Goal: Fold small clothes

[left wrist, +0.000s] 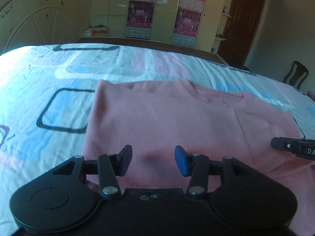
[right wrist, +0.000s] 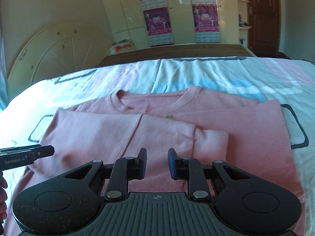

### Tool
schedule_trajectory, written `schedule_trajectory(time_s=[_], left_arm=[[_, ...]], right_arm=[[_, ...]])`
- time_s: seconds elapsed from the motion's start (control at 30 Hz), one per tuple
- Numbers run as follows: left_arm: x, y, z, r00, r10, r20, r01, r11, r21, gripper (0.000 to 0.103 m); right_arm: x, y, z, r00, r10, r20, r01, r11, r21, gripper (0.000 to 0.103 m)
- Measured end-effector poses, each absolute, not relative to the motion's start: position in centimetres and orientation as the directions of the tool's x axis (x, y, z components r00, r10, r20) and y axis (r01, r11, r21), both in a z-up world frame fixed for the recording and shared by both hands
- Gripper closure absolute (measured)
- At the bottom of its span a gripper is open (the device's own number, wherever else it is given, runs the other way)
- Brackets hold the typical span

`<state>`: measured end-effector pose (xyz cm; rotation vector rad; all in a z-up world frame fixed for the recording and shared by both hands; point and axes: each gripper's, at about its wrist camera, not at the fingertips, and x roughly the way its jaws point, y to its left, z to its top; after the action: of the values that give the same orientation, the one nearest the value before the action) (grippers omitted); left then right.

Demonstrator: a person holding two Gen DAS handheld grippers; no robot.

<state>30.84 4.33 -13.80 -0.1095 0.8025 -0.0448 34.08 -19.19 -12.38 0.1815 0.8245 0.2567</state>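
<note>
Pink cotton sweatshirt [left wrist: 167, 122] lying partly folded on the patterned white, blue and pink bedsheet [left wrist: 59, 82].
Left wrist view: the left gripper [left wrist: 153, 160] hangs spread over its near hem, holding nothing. Right wrist view: the right gripper [right wrist: 157, 162] hangs spread above the folded-in sleeve [right wrist: 210, 143], empty too.

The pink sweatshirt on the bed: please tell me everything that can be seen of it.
The pink sweatshirt looks like soft knit cotton with a ribbed round collar at its far end. It lies flat on the patterned bedsheet, partly folded: both sides are turned in over the middle, and something small and green shows between them. Both open grippers are above its near part; contact cannot be judged.
</note>
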Motion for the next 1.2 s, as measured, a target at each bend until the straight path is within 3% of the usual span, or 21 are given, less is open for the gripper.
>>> schedule_trajectory(time_s=[0.1, 0.33, 0.53, 0.6, 0.67, 0.7, 1.2], left_arm=[[30.0, 4.3, -15.5, 0.673, -0.071, -0.736, -0.009, 0.994, -0.105, 0.056], [28.7, 4.9, -13.8, 0.67, -0.063, -0.74, -0.047, 0.991, -0.126, 0.056], [26.4, 1.3, -12.9, 0.663, -0.109, -0.74, 0.022, 0.992, -0.127, 0.052], [25.8, 0.1, -13.4, 0.651, -0.119, -0.75, 0.03, 0.991, -0.131, 0.05], [25.3, -1.1, -14.0, 0.636, -0.123, -0.762, 0.04, 0.991, -0.127, 0.05], [25.0, -1.5, -14.3, 0.632, -0.118, -0.766, 0.044, 0.992, -0.117, 0.05], [22.2, -2.3, -15.0, 0.644, 0.016, -0.765, -0.02, 1.0, 0.003, 0.041]], right_arm=[[33.1, -18.8, -14.0, 0.618, 0.243, -0.748, -0.164, 0.97, 0.179, 0.08], [31.9, -20.1, -13.2, 0.626, 0.281, -0.727, -0.142, 0.958, 0.248, 0.08], [29.2, -18.7, -12.3, 0.601, 0.346, -0.72, -0.194, 0.938, 0.289, 0.079], [28.6, -18.0, -12.6, 0.581, 0.361, -0.729, -0.212, 0.932, 0.292, 0.076], [28.1, -17.5, -13.1, 0.562, 0.364, -0.743, -0.228, 0.931, 0.284, 0.057], [27.6, -17.5, -13.4, 0.554, 0.365, -0.749, -0.235, 0.931, 0.279, 0.053], [22.0, -25.9, -15.1, 0.594, 0.233, -0.77, -0.195, 0.97, 0.143, 0.052]])
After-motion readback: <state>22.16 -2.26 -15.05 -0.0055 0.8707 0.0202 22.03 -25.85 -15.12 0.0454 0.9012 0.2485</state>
